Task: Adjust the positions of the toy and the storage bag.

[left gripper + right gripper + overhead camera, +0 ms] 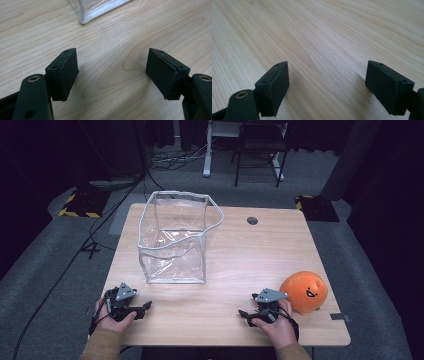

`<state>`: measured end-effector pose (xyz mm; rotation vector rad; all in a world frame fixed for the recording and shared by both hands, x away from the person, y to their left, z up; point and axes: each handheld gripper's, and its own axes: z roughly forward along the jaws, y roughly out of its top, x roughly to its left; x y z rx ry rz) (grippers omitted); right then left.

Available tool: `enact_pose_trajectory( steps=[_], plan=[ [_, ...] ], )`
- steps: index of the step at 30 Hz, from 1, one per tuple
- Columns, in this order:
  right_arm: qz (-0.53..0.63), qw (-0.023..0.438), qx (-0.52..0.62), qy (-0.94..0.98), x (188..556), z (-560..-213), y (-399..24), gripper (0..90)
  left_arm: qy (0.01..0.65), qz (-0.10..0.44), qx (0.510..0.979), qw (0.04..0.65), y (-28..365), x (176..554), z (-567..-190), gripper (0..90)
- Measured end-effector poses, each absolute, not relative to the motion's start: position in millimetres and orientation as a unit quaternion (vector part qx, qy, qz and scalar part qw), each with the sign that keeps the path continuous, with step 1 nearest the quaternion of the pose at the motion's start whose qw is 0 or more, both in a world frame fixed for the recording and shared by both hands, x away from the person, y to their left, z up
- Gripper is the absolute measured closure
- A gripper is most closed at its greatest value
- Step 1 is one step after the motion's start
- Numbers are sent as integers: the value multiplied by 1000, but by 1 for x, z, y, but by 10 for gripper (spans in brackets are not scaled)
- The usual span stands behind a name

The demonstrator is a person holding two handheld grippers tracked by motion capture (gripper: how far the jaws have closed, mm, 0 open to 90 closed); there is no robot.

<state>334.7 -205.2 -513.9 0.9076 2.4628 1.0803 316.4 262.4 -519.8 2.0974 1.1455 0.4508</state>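
A: Both grippers rest at the near edge of the wooden table (240, 255). The left gripper (145, 308) has its jaws spread wide with bare wood between them, and the right gripper (243, 314) is just as wide apart and empty.

B: Where do the things stand?

A: The orange plush toy (304, 291) sits just beside the right hand (277, 325), near the table's right edge. The clear plastic bag (175, 237) stands open-topped on the left half, beyond the left gripper; its white-trimmed bottom corner (86, 20) shows at the top of the left gripper view.

B: What could go wrong from here?

A: Likely the toy is meant for the bag. The toy is round and soft, so a pinch off its middle could let it squirt out or roll toward the right edge. The bag looks flimsy; its rim sags at the back, so a toy pushed against the rim could fold the wall in or tip the bag. A steadying grip from the left gripper would probably help.

B: Any writing to read?

A: None legible. The toy carries a small black smiling face, and there is no label visible on the bag.
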Motion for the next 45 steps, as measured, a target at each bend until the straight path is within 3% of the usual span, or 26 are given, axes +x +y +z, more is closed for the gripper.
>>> enact_pose_trajectory(
  steps=[6,7,9,13,15,20,27,42,43,44,45],
  plan=[
    [376,152,319,856,335,-514,-203,199,442,172,809,347,263,316,-520,263],
    [377,152,321,856,335,-514,-202,217,443,172,808,348,262,316,-520,261],
    [374,149,313,860,336,-511,-200,335,443,171,808,348,263,316,-519,260],
    [375,136,301,866,338,-504,-195,392,449,169,803,353,264,313,-519,274],
    [372,125,289,873,343,-496,-188,469,452,173,799,357,266,308,-516,269],
    [377,112,284,874,355,-485,-175,510,457,173,794,362,269,297,-512,252],
    [406,107,260,869,378,-466,-139,646,464,189,780,375,274,282,-506,261],
    [424,105,257,862,428,-464,-91,664,459,201,780,374,278,276,-507,297],
    [421,100,256,864,431,-467,-86,729,460,201,780,374,278,276,-507,297],
    [421,100,256,864,431,-467,-86,729,460,200,780,375,278,276,-507,297],
    [421,95,253,866,432,-468,-84,854,457,201,781,374,277,277,-507,297]
  ],
)
